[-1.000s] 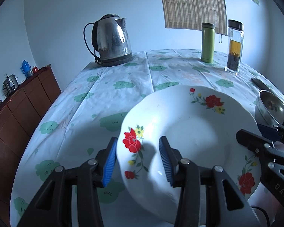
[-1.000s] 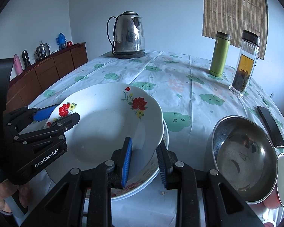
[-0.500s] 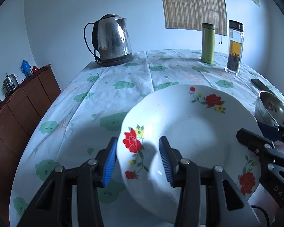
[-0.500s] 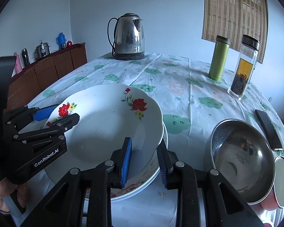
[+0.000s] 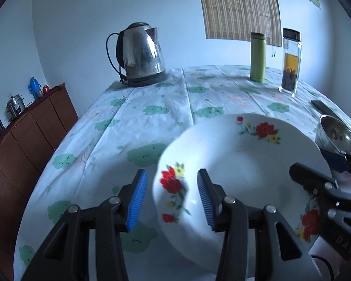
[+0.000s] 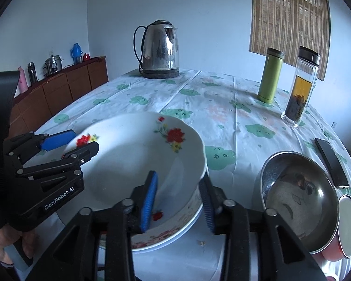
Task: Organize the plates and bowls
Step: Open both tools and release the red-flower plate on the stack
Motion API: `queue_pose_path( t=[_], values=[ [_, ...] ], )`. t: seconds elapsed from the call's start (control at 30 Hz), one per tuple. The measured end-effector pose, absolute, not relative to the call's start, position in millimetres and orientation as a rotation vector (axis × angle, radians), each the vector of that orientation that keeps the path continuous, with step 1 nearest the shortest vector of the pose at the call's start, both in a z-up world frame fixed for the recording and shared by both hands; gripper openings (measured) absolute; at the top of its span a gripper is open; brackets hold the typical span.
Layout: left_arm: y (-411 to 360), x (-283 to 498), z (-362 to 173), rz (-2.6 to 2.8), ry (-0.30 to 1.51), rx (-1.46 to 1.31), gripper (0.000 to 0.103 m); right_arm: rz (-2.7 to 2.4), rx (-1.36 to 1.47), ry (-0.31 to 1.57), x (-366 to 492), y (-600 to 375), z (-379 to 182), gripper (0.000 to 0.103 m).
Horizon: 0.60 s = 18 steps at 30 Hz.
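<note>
Left wrist view: my left gripper (image 5: 173, 200) open, pads straddling the floral plate's (image 5: 245, 168) near rim, not pressing.

Right wrist view: my right gripper (image 6: 178, 201), jaws just opening, spans the plate's (image 6: 133, 164) right edge, released; steel bowl (image 6: 297, 199) beyond my right finger.

A table (image 6: 222, 107) under a white cloth with green clouds bears a steel electric kettle (image 6: 160, 49), green flask (image 6: 270, 75), glass tea bottle (image 6: 300, 86), black remote (image 6: 331, 164), steel bowl (image 6: 297, 199) and stacked white floral plates (image 6: 175, 236).

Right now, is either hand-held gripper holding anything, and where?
Nothing is held. The right hand-held gripper has just been opening, the floral plate loose between its jaws; the left hand-held gripper, open, straddles the opposite rim.
</note>
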<state>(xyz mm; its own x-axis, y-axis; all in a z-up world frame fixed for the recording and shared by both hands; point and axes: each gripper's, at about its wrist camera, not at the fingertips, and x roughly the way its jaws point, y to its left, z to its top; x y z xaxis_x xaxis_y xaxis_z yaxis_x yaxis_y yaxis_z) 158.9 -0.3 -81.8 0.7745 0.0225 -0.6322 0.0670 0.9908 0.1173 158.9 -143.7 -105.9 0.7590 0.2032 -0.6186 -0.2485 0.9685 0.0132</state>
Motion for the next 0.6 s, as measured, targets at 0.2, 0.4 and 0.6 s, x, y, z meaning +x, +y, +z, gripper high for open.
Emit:
queue_pose_path(
  t=[0.2, 0.4, 0.6],
  values=[
    [5, 160, -80, -0.006, 0.678, 0.115, 0.060, 0.236, -0.071, 0.664, 159, -143, -106, 0.058],
    [10, 159, -78, -0.002, 0.668, 0.087, 0.066, 0.234, -0.103, 0.604, 152, -138, -100, 0.071],
    [10, 159, -78, 0.002, 0.662, 0.091, 0.066, 0.214, -0.149, 0.582, 150, -133, -99, 0.074]
  ],
)
